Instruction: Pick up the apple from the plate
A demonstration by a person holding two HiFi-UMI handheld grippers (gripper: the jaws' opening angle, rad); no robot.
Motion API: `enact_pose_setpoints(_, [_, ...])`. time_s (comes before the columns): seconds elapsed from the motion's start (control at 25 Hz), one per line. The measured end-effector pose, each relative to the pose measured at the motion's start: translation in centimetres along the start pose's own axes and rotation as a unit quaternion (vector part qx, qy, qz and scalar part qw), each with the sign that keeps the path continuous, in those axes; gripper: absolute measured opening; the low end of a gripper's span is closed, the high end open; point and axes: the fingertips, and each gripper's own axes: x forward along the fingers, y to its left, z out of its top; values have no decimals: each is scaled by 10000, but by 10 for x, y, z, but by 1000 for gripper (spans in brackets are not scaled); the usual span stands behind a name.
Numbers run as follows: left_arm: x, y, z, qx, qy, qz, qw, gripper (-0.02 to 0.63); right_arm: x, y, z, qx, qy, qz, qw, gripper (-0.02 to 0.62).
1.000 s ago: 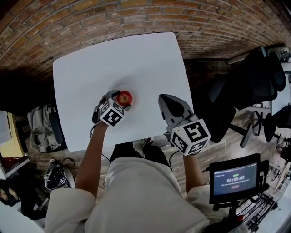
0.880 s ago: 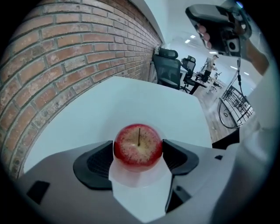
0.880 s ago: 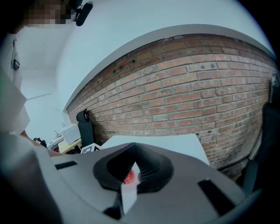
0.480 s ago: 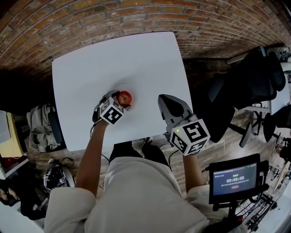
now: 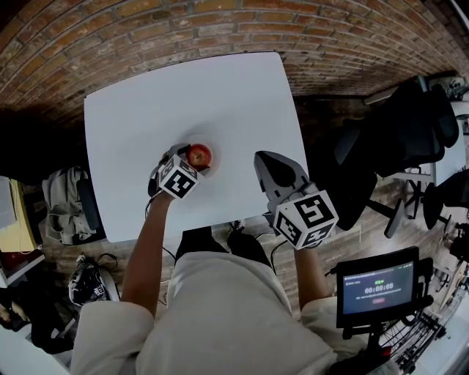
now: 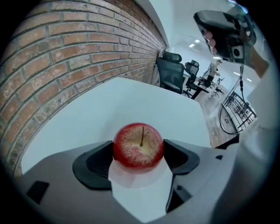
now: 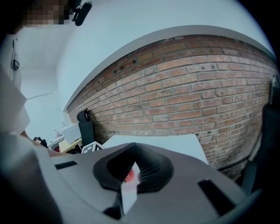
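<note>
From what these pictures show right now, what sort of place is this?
Probably an office or a lab workroom, indoors. A brick wall runs behind a white table, black office chairs stand beside it, and a small screen sits on a stand.

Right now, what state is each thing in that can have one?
Apple: stem up, on the plate, held between jaws.
Plate: flat under the apple.
Left hand-held gripper: shut on the apple.
Right hand-held gripper: jaws together, empty.
Screen: lit.
</note>
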Motion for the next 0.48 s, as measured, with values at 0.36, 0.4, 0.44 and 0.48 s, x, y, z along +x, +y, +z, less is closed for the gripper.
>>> enact_pose_setpoints(0.36, [-17, 4, 14, 20, -173, 148, 9997, 359, -5, 3, 7, -70, -84, 57, 9999, 0])
enact_pose_setpoints(0.4, [-21, 4, 16, 8, -215, 173, 9996, 359, -6, 4, 8, -83, -102, 68, 9999, 0])
enact_pose_setpoints(0.44, [-25, 5, 19, -11, -262, 198, 9995, 359, -7, 5, 10, -100, -123, 83, 9998, 0])
enact_pose_setpoints(0.48, [-29, 6, 22, -36, -318, 222, 9992, 359, -7, 6, 13, -122, -146, 100, 9998, 0])
